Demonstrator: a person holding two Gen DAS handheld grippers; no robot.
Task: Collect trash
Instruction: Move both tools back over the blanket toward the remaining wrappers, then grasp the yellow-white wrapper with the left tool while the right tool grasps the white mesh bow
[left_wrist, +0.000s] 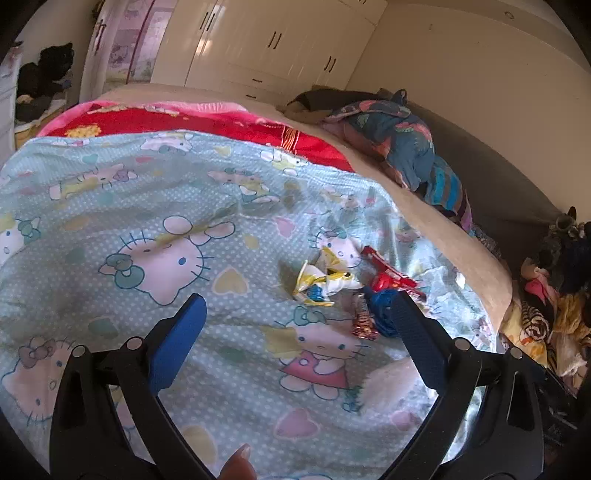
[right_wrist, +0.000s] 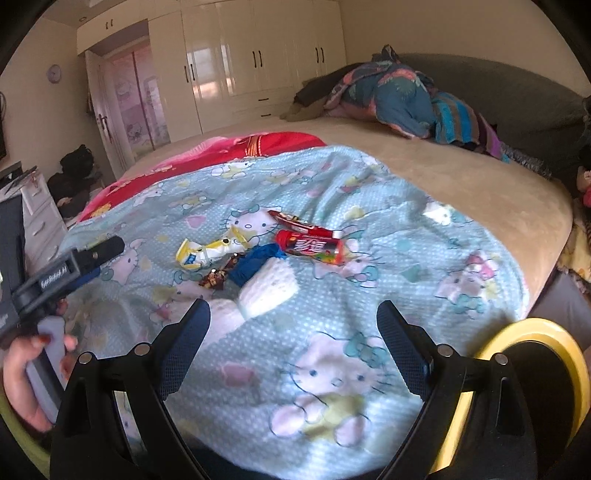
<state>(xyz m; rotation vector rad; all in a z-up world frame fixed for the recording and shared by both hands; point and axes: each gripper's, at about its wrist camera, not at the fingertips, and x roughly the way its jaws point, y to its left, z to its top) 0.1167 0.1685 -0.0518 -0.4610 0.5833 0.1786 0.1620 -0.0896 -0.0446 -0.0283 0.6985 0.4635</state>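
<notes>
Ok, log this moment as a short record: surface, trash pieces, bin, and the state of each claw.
surface: Hello Kitty blanket spread on a bed
trash: red snack wrapper, yellow-white wrapper, blue crumpled plastic, small brown candy wrapper, white tissue wad, clustered together on the blanket
bin: yellow-rimmed container at the right edge of the right wrist view
left claw: open, empty, near the trash
right claw: open, empty

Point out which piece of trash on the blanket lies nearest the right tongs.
The crumpled white tissue, directly ahead of the right tongs; the blue wrapper, red tube wrapper and yellow-white wrapper lie beyond it.
</notes>
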